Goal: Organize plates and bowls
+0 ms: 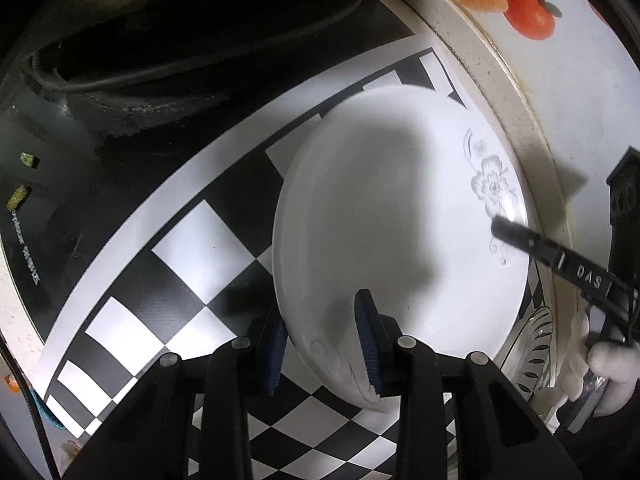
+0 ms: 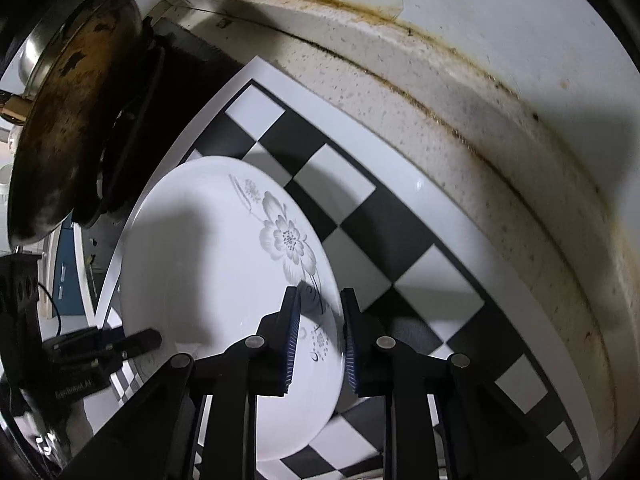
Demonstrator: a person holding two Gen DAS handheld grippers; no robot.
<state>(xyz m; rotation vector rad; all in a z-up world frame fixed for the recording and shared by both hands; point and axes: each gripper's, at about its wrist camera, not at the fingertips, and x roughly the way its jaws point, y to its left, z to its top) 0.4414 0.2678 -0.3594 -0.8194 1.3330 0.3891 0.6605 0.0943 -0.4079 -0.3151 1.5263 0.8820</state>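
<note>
White glazed plate (image 1: 400, 216), grey flower print, lies on checkered mat (image 1: 160, 280) on bench, tucked near speckled wall ledge (image 2: 480, 152).

Left tool (image 1: 326, 344) straddles near rim, pads seemingly grasping it. Right tool (image 2: 320, 340) straddles opposite rim; contact unclear.

Plate likely rigid, slick, breakable, moderately heavy: rim best hold.

Blackened pan (image 2: 68, 128) crowds far-left side; open mat elsewhere.

plate (image 2: 208, 264) on checkered mat (image 2: 360, 216) | mat on countertop (image 2: 460, 128) | wall (image 2: 500, 20) behind countertop | pan (image 2: 68, 120) left of plate, on stove (image 2: 132, 128)
</note>
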